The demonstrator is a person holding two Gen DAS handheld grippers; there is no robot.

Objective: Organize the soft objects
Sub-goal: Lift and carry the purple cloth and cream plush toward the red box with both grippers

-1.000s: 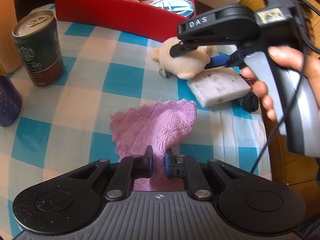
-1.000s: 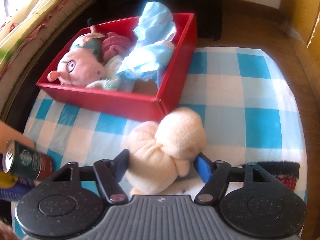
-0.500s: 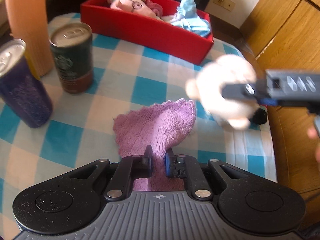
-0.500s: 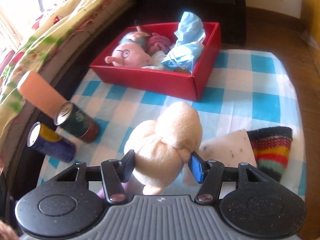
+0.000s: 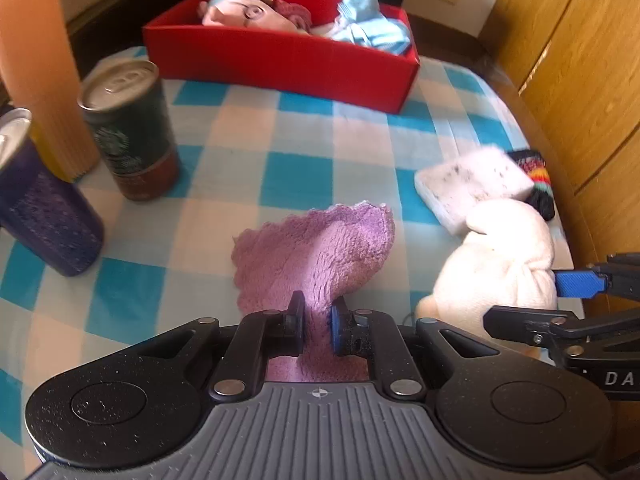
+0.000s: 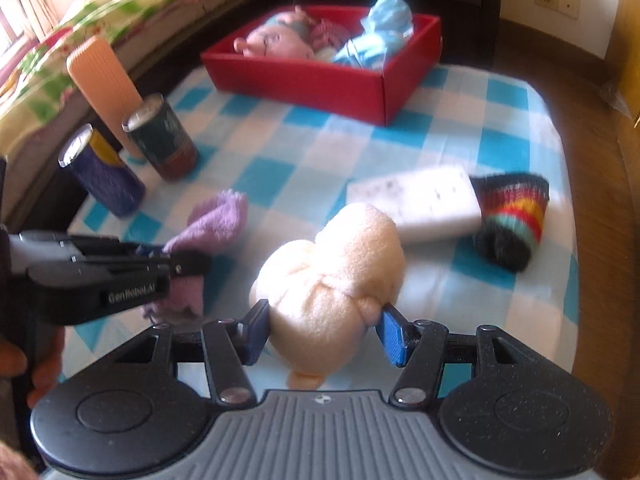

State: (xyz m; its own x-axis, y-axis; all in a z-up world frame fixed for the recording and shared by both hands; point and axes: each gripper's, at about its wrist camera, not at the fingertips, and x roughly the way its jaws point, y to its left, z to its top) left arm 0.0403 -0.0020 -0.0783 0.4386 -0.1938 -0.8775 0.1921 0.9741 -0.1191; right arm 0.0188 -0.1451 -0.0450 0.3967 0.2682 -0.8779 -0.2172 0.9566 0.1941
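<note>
My left gripper [image 5: 315,322] is shut on a purple towel [image 5: 320,248] and holds its near end off the checked cloth; the towel also shows in the right wrist view [image 6: 216,220]. My right gripper [image 6: 324,330] is shut on a cream plush toy [image 6: 332,276] and holds it above the near right of the table; the toy also shows in the left wrist view [image 5: 500,260]. A red box [image 6: 320,80] at the far side holds a pink doll [image 6: 276,42] and a blue cloth [image 6: 372,40].
A white sponge [image 6: 424,200] and a striped knit sock [image 6: 512,216] lie at the right. Two cans [image 5: 132,132] [image 5: 40,200] and an orange ribbed cylinder [image 5: 40,64] stand at the left. Wooden cabinets [image 5: 580,60] flank the right edge.
My right gripper has lifted the plush toy off the table and pulled it back towards me, away from the red box. My left gripper has risen with the towel.
</note>
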